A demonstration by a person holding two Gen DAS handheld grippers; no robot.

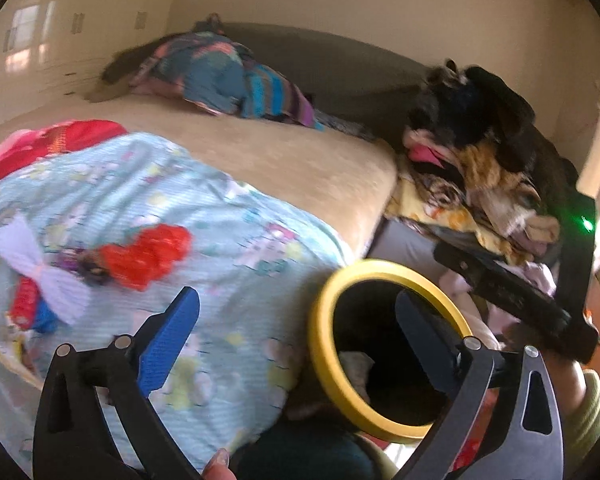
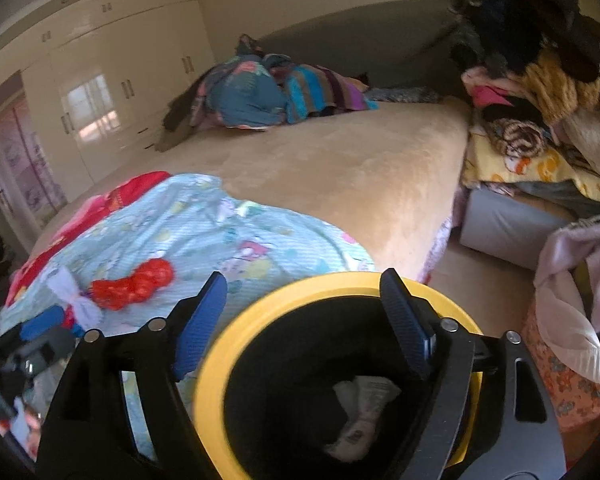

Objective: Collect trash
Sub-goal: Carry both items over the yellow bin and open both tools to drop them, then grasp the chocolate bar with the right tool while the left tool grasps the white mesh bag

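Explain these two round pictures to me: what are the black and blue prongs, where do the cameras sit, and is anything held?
No robot here: a person carries a hand-held claw in each hand, with a fisheye camera looking along its blue fingers. One picture is from the left claw, the other from the right claw. Both stand open and hold nothing. Below them is a yellow-rimmed bin with crumpled paper inside. On the bed lies a light blue blanket with a red wrapper and a white paper scrap waiting.
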